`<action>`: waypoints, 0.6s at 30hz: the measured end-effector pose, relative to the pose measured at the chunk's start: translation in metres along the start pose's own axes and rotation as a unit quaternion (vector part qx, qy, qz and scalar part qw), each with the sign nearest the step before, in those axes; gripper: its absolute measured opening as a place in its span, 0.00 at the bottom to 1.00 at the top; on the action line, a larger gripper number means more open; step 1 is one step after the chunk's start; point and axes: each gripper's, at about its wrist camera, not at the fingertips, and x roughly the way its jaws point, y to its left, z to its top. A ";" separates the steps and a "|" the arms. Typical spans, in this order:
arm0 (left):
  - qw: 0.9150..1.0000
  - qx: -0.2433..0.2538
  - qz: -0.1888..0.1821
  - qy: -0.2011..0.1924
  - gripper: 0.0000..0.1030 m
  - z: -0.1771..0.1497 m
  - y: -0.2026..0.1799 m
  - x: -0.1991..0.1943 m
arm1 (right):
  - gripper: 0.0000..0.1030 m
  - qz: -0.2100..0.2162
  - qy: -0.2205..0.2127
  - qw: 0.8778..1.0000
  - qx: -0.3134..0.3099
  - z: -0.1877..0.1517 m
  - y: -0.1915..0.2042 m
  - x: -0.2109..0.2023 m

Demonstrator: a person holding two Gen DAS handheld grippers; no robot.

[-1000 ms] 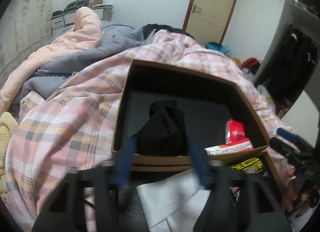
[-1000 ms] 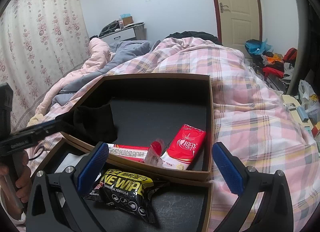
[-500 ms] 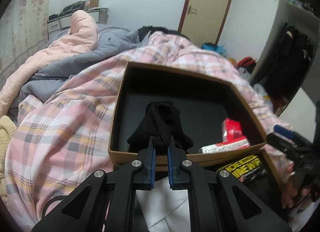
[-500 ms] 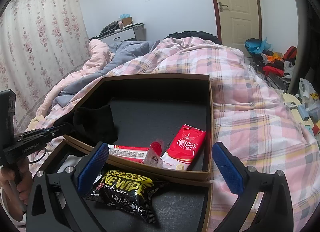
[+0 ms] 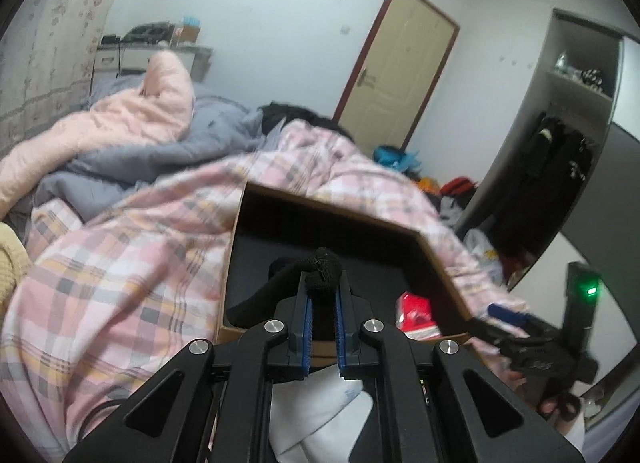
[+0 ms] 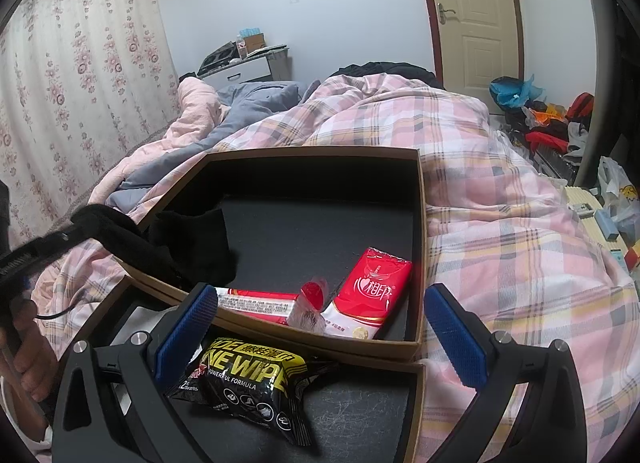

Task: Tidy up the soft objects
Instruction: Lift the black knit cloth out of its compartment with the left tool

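Black sock point(image 5: 320, 275) between clamped jaws.

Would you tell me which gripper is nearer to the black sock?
Left. The left gripper is shut on the black sock at the box's near-left corner; the right gripper hangs open apart from it, over the black wipes pack.

Black sock point(image 5: 320, 271), pinched, lifted, perhaps bunched

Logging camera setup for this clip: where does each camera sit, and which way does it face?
Left wrist: on the left gripper, looking along its shut fingers at the black sock over the far box; the right gripper shows at the right.
Right wrist: on the right gripper, open, facing the near box with its wipes pack; a hand shows at the left.
Shared: far box, sock, plaid quilt, door.
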 end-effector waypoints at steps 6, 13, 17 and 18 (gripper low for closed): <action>0.999 0.019 -0.019 -0.044 0.05 0.013 -0.023 -0.046 | 1.00 -0.003 -0.005 1.000 -0.009 -0.001 0.003 -0.004; 0.997 0.018 -0.040 -0.059 0.05 0.025 -0.035 -0.084 | 1.00 -0.005 -0.003 1.000 -0.010 -0.001 0.004 -0.002; 0.999 -0.019 -0.041 -0.031 0.05 0.028 -0.031 -0.086 | 1.00 -0.003 -0.002 1.000 -0.006 -0.001 0.003 -0.001; 0.999 -0.022 -0.039 -0.021 0.05 0.029 -0.030 -0.085 | 1.00 -0.003 -0.002 1.000 -0.005 -0.001 0.002 -0.001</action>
